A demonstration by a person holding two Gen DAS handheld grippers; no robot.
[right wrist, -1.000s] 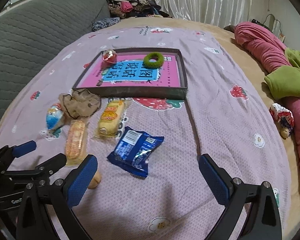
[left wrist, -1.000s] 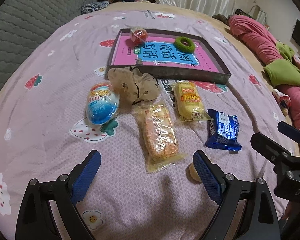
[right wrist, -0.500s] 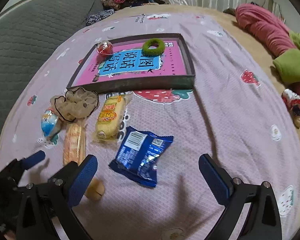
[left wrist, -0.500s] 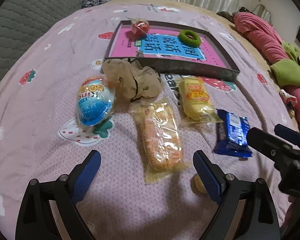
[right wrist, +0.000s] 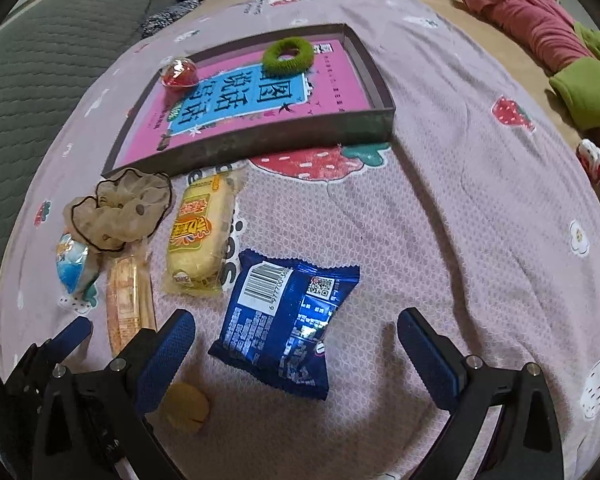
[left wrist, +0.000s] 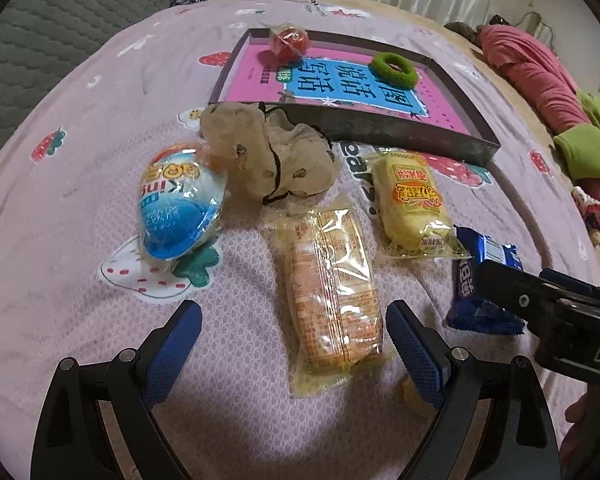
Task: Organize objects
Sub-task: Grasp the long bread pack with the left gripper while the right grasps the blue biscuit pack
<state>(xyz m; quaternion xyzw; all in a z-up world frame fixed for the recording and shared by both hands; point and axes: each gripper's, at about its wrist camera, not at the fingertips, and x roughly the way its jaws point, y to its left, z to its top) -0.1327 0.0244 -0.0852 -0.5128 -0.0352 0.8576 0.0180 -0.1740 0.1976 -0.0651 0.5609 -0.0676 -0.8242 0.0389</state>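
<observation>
Left gripper (left wrist: pixel 294 336): jaws spread wide, empty, over the orange cracker pack (left wrist: pixel 332 288).
Right gripper (right wrist: pixel 296 344): jaws spread wide, empty, over the blue snack packet (right wrist: pixel 286 326).
Bedspread (right wrist: pixel 440 232): pink, printed with strawberries and flowers; everything lies on it.
Headboard (right wrist: pixel 40 60): grey, quilted, on the left.
Bedding heap (right wrist: pixel 532 12): pink and green, far right.
Tray (right wrist: pixel 260 140): dark, shallow, pink-lined, beyond the snacks; holds a green hair ring (right wrist: pixel 288 55) and a red ball (right wrist: pixel 180 74).
Loose things: beige scrunchie (left wrist: pixel 268 152), yellow cake pack (left wrist: pixel 414 204), blue egg toy (left wrist: pixel 180 208), small yellow piece (right wrist: pixel 186 406).
</observation>
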